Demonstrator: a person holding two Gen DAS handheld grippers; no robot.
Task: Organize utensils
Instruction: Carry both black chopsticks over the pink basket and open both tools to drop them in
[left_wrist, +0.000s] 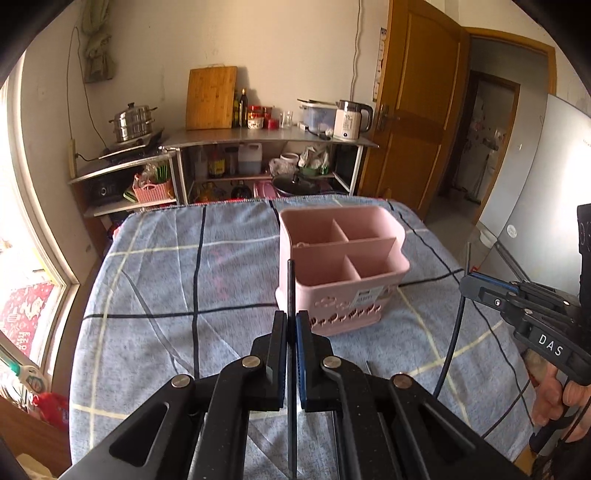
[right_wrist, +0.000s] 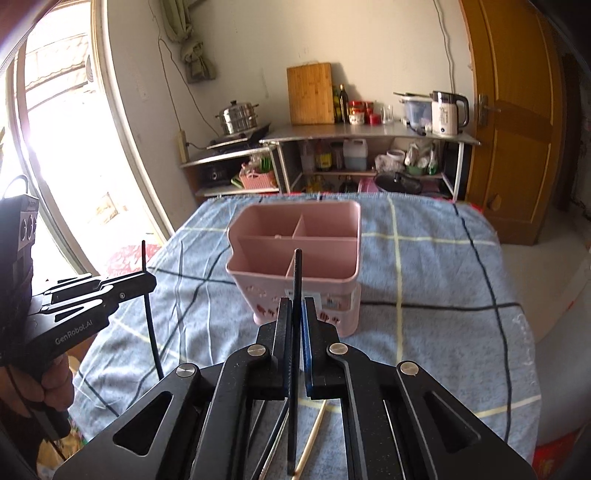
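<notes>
- Utensil caddy (left_wrist: 343, 266): the pink four-compartment holder stands upright on the checked blue cloth (left_wrist: 166, 280), centre-right in the left wrist view and centre frame in the right wrist view. All the compartments I can see look empty.
- My left gripper (left_wrist: 291, 321) sits at bottom centre of its own view, jaws pinched shut on a black chopstick (left_wrist: 291, 288). The tip pokes up past the fingers, in front of the caddy's near left corner.
- My right gripper (right_wrist: 296, 310) is likewise clamped on a second black chopstick (right_wrist: 296, 273), its tip lying over the near divider.
- More utensils, including a pale chopstick (right_wrist: 314, 439), lie on the cloth at the bottom of the right view.
- To do this well, I'd bring each stick over one near compartment, tip it closer to vertical, lower the end inside the wall, then let go, one hand at a time so they don't clash.
- Pose: both grippers tilt downward toward the caddy, side by side, well apart.
</notes>
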